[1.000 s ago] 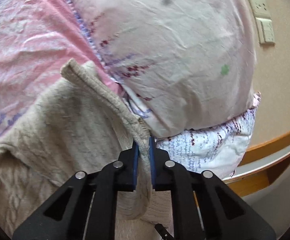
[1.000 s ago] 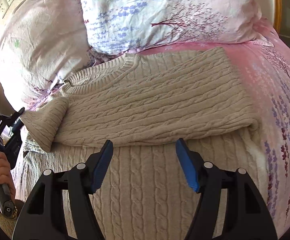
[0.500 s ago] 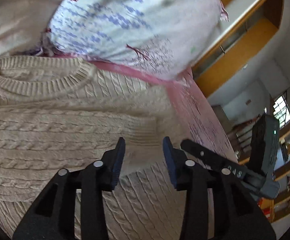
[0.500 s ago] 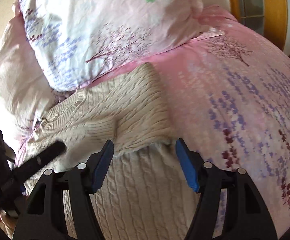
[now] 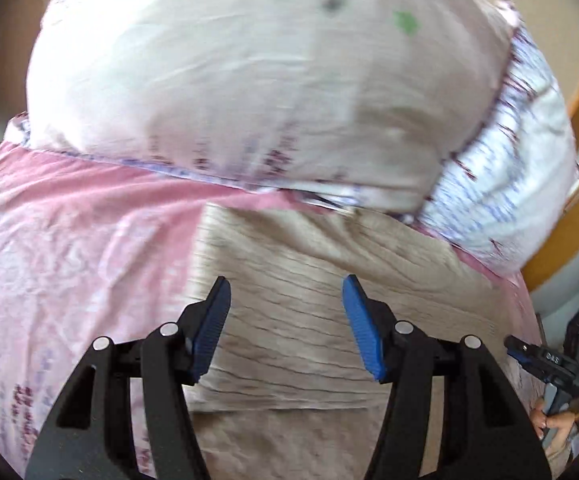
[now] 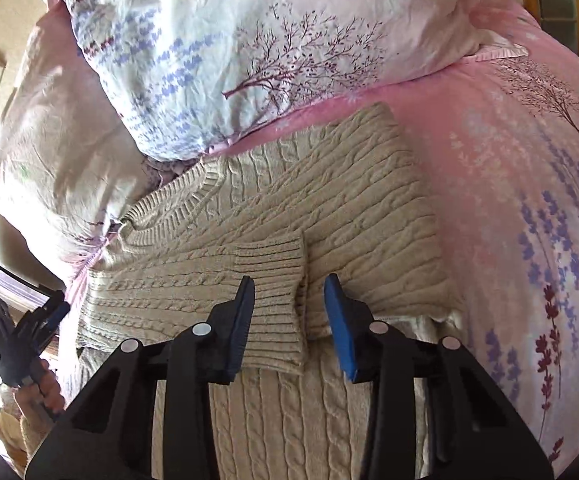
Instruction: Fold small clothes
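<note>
My right gripper (image 6: 289, 320) is closing around the sweater (image 6: 329, 208) cuff (image 6: 273, 280), not pinching yet, so next I squeeze and fold.

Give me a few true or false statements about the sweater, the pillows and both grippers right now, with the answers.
1. The sweater lies on a pink bedsheet. True.
2. The left gripper is clamped on the sweater. False: its jaws stand apart, having just been opening, with nothing between the pads.
3. A ribbed cuff lies folded across the sweater's body. True.
4. The right gripper is fully shut. False: its jaws have just been closing but a gap shows, over the cuff.
5. The sweater covers the pillows. False: it lies in front of them.
</note>
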Demonstrator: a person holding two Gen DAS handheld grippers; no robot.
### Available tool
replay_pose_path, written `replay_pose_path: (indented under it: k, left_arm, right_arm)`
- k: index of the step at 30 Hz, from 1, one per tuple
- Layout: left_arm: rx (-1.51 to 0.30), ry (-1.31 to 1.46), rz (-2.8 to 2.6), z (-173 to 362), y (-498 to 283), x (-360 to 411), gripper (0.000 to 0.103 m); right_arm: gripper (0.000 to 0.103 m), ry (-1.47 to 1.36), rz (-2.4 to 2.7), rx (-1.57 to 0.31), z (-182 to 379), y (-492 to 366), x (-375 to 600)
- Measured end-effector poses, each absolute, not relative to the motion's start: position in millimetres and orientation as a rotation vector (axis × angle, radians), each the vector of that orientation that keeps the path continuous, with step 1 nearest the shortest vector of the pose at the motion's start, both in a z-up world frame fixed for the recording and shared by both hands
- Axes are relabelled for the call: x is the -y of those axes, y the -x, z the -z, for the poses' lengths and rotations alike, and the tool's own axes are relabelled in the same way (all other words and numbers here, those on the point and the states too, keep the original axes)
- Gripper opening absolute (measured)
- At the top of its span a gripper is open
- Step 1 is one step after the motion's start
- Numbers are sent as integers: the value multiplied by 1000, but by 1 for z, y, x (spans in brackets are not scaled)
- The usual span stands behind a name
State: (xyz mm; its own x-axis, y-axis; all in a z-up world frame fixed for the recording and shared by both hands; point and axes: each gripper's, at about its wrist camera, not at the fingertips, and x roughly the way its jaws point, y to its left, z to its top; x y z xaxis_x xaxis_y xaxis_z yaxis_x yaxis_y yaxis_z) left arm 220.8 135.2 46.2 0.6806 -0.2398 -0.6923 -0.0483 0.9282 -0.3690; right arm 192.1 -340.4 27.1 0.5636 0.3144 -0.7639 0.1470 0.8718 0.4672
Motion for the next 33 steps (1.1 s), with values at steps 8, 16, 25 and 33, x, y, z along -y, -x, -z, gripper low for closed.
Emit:
replay_pose_path:
  k: [8,16,25,33]
  left_arm:
    - [-943,499,137,-10,-236,-175,44]
    - [-945,494,167,-4,-243,-157,15]
    - [-878,529,165,-7,-235,-167,10]
    - [-890,536,163,-1,-236,-167,11]
  right_arm:
    - [21,-509,-149,-990,-21,-191,329]
    - [8,-385,-178,-838,-53,-190,311]
    - [7,-324,-78,-819,-44,-215,309]
    - [9,-319,-38,-898,-19,-228,310]
